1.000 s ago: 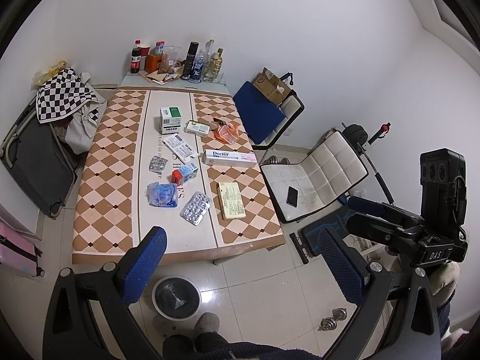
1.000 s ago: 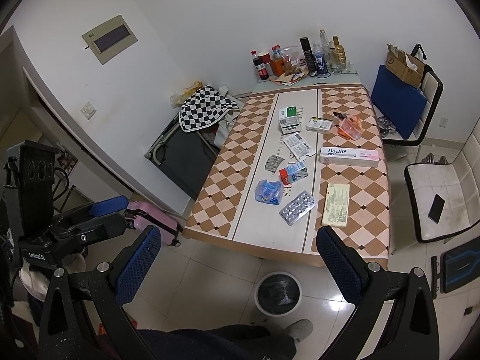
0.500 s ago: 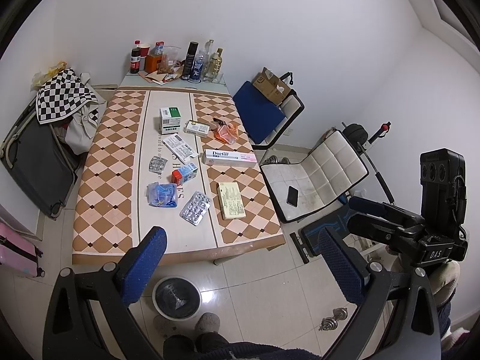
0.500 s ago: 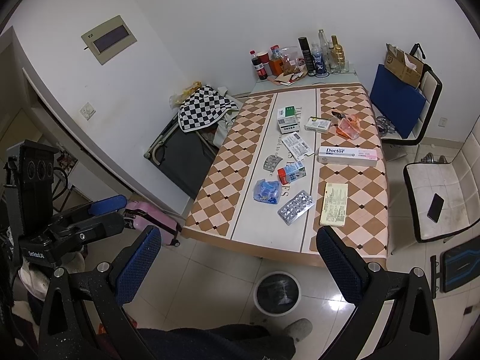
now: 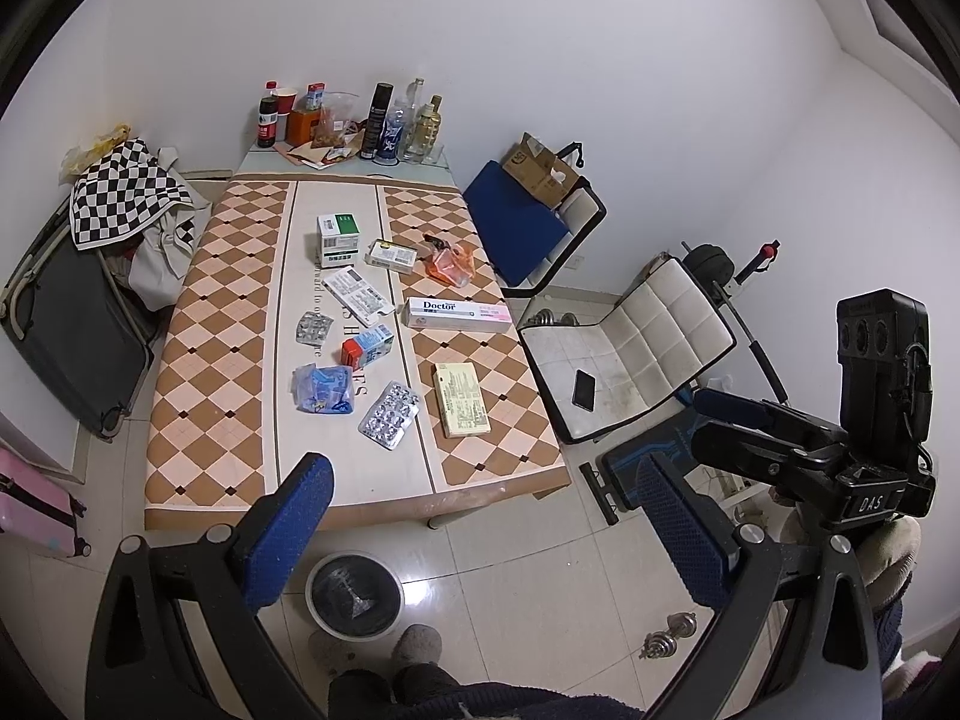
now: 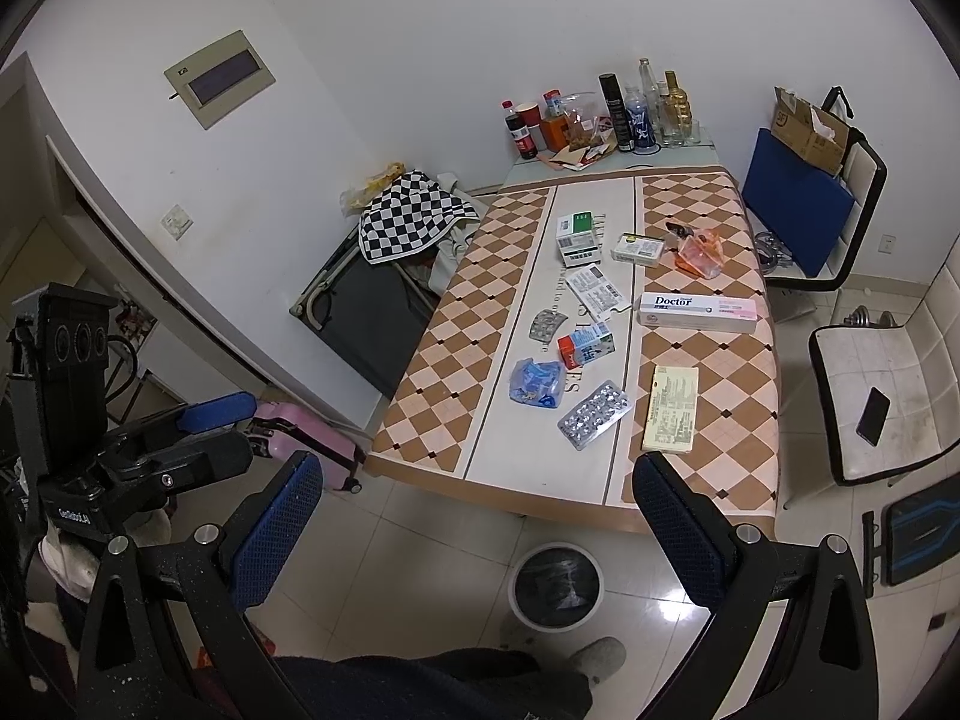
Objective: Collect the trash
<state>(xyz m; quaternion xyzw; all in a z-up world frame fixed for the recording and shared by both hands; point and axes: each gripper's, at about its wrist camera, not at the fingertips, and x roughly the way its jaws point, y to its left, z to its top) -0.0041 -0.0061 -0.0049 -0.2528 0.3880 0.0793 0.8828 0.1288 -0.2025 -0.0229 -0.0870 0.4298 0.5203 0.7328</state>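
While both views show the table (image 5: 210,324), apparently only the right shows the wall panel (image 6: 219,78).

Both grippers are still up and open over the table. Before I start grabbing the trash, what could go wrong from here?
1. The flat silver blister pack lies flush on the checkered tabletop; the fingers may slide over it rather than pinch it.
2. The round bin with the black liner sits on the floor, partly under the table's near edge, so drops could miss.
3. The crumpled blue plastic bag lies close to the red and blue carton; a grab may catch both.
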